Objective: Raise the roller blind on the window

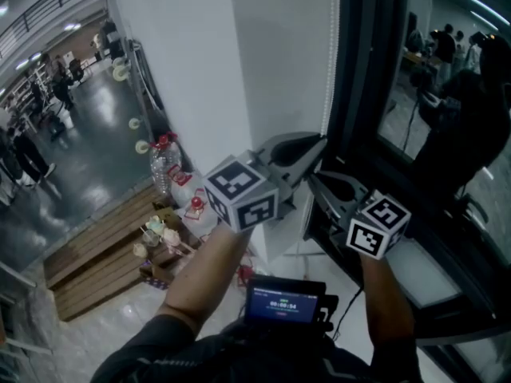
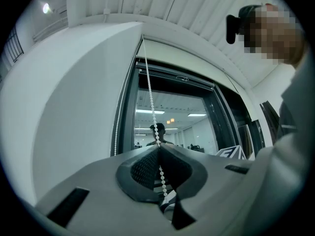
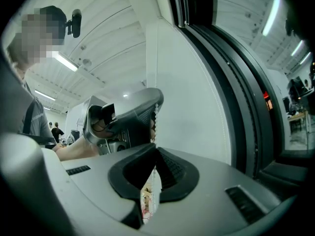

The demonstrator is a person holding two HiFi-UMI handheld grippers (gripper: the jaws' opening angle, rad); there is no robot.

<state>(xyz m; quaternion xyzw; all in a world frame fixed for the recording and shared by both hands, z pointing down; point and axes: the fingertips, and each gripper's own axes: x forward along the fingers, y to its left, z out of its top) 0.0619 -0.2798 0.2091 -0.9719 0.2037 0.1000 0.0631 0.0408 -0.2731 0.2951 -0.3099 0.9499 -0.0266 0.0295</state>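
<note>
Directly above the left hand-held gripper (image 2: 158, 147), the blind's chain (image 2: 150, 97) runs taut and near vertical to the head of the window (image 2: 172, 122). The blind's fabric cannot be made out. In my judgement its roller sits at that head, well above both grippers.

The left gripper's jaws are closed on the chain, with the beads pinched where the pads meet. Just below it on the same run, the right hand-held gripper (image 3: 156, 149) is also closed on the chain, which drops into its jaws from the left gripper.

A second run of the chain (image 2: 117, 127) hangs to the left of the left gripper, close against the wall (image 2: 74, 107), and is not held.

Assessment: the coming pull follows the chain's long axis, straight down. The left gripper has the upper hold, so it has the longer travel. The right would need to release first. The frames do not show whether the held run is the one that raises the blind.
</note>
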